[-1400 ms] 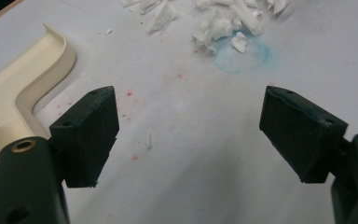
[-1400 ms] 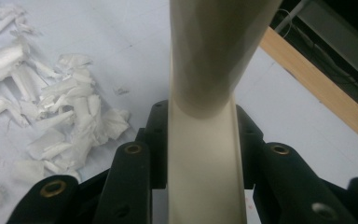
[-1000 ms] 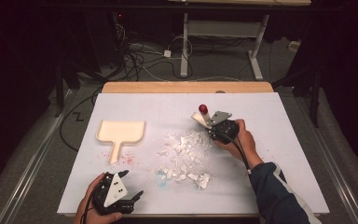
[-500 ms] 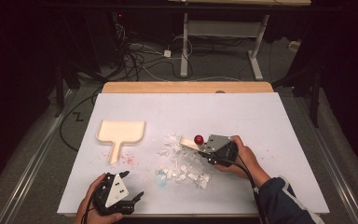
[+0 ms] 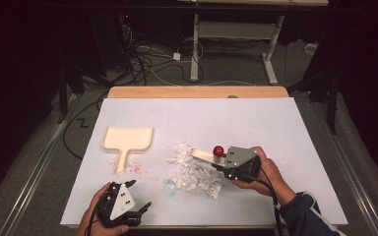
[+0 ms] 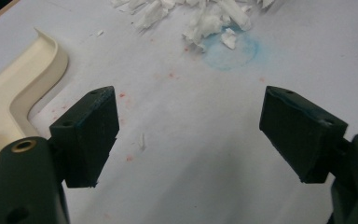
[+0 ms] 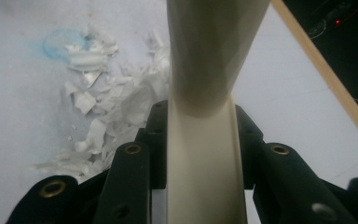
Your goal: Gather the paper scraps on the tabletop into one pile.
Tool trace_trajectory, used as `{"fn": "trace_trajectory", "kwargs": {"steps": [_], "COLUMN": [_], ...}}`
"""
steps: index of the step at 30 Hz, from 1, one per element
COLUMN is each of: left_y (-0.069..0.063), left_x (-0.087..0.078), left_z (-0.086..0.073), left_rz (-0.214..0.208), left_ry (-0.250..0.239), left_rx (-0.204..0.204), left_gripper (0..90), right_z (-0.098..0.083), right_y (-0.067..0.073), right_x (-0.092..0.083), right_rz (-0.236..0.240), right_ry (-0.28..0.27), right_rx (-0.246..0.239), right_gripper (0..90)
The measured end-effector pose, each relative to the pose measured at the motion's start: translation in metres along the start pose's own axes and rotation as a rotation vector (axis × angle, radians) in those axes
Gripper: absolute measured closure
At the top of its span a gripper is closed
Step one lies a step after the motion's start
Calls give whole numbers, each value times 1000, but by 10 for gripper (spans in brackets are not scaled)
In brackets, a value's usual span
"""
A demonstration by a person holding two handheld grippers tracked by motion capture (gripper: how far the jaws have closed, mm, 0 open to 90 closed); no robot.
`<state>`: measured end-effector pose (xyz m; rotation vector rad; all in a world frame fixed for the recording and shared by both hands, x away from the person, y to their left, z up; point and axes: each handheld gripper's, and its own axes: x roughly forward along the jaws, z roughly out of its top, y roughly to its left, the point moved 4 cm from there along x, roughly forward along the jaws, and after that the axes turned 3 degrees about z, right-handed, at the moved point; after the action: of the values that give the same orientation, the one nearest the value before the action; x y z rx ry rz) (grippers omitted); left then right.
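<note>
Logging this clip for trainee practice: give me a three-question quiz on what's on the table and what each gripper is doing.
1. True or false: the left gripper is shut on the dustpan.
2. What does the right gripper hold?
A. a brush
B. a cup
C. a sponge
3. Fill in: the paper scraps lie between the dustpan and the ____ gripper.

Key:
1. False; its jaws stand open, empty.
2. A, the brush.
3. right

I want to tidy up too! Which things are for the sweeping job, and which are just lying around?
For the job:
- cream brush, clamped in the right gripper
- torn paper scraps
- cream dustpan
- left gripper, open, holding nothing

Just lying about:
- blue smudge
- floor cables
</note>
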<state>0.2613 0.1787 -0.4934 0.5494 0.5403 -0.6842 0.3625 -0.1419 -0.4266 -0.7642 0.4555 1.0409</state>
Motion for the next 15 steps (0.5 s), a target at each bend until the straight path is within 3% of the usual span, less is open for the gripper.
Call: {"fn": "trace_trajectory", "kwargs": {"steps": [4,7,8,11,15], "left_y": [1,1,1,1,-1], "left_x": [-1,0,0,1,1], "left_z": [0,0,0,1,2], "left_rz": [-1,-3,-4,-8,-14], "left_ry": [-3,-1,-2,-5,-7], "left_rx": [-6,-4,-3,-3,10], "left_gripper": [184,184,184,184,184], "right_z": [3,7,9,11,15], "right_y": [-12,-24,-33,-43,-64], "right_x": [-2,5,14,26,57], "right_rz": [-33,-39,-63,-95,-118], "right_ry": [-8,-5,1,2,49], "right_rx": [26,38,47,62,71], "right_gripper": [675,675,675,676,675]}}
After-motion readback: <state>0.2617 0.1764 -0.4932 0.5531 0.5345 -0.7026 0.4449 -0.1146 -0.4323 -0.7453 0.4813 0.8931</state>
